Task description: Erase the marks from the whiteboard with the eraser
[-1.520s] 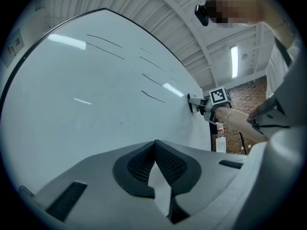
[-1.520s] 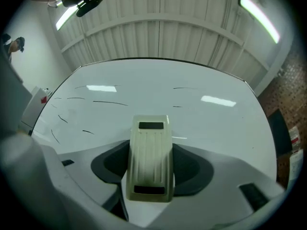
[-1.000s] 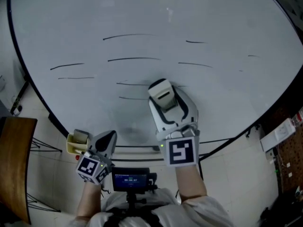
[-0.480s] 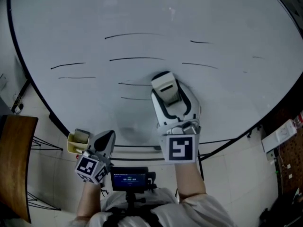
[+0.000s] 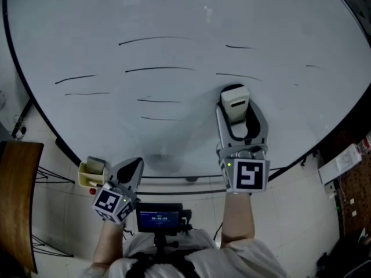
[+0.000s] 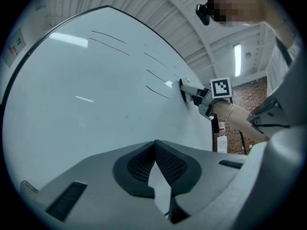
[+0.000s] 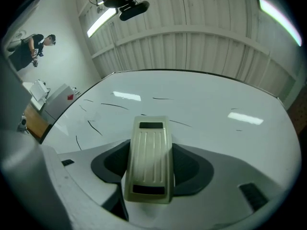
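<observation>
White board [image 5: 278, 16] filled the head view. The cream eraser [image 5: 234, 100] sat against it near the lower edge, clamped in the right gripper [image 5: 240, 119], with thin black marks [image 5: 159, 69] stretching left and above. The left gripper [image 5: 128, 172] hung below the bottom edge.

Left gripper view: jaws pressed together on nothing.

Right gripper view: jaws squeezed the eraser's sides, strokes ahead.

The wipe probably wanted a flat face and firm pressure, sweeping leftward along each line. There was open board all around, with the right edge well off.

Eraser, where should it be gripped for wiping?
Grip the eraser by its two long sides, coming from the ribbed back, as the right hand-held gripper does. It is a narrow block, and this leaves its wiping face toward the whiteboard.
</observation>
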`<state>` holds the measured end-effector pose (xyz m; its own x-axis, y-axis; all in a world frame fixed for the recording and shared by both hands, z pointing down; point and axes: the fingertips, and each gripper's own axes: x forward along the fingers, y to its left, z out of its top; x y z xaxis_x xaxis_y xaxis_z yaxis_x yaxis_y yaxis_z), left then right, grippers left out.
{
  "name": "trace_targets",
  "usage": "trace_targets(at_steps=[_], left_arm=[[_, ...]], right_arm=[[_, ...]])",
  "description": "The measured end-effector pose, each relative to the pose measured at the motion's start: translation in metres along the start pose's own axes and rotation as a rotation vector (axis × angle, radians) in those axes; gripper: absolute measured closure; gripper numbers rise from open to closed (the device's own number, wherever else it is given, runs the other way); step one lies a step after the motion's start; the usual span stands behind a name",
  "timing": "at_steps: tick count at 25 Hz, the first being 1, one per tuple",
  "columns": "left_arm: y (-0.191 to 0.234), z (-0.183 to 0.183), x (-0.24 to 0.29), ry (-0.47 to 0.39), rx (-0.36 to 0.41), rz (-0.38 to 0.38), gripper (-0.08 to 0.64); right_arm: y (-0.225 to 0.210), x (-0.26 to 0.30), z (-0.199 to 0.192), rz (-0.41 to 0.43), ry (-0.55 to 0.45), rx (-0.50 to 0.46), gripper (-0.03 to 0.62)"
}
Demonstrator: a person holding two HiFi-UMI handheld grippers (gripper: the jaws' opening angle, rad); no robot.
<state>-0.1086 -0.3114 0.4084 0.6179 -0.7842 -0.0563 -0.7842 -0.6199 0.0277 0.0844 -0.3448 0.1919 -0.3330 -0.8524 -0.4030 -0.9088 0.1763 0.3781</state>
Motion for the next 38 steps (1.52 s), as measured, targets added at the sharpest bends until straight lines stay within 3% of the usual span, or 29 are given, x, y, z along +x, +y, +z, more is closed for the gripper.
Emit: trace_targets(at_steps=[7,11,16,21,26,38], left_arm=[[-0.005,0.000,0.004,-0.015,0.021,-0.009,0.565],[-0.010,0.002,0.005,-0.017,0.026,-0.019,0.565],[-0.009,0.004,0.000,-0.018,0.030,-0.021,0.565],[-0.005,0.005,-0.002,-0.020,0.030,-0.023,0.565],[0.003,0.003,-0.009,-0.009,0.011,0.007,0.565],[0.008,0.005,-0.004,-0.028,0.026,0.006,0.565]], right_arm=[[-0.091,-0.031,-0.036,-0.160,0.048,0.167,0.333],[-0.098,-0.035,-0.038,-0.179,0.070,0.197,0.333],[-0.062,-0.037,-0.033,-0.099,0.096,0.198,0.333],[0.022,-0.016,-0.011,0.068,0.077,0.056,0.333],[0.075,0.005,0.000,0.181,0.063,0.038,0.333],[0.045,0.006,-0.008,0.017,0.068,-0.052,0.333]])
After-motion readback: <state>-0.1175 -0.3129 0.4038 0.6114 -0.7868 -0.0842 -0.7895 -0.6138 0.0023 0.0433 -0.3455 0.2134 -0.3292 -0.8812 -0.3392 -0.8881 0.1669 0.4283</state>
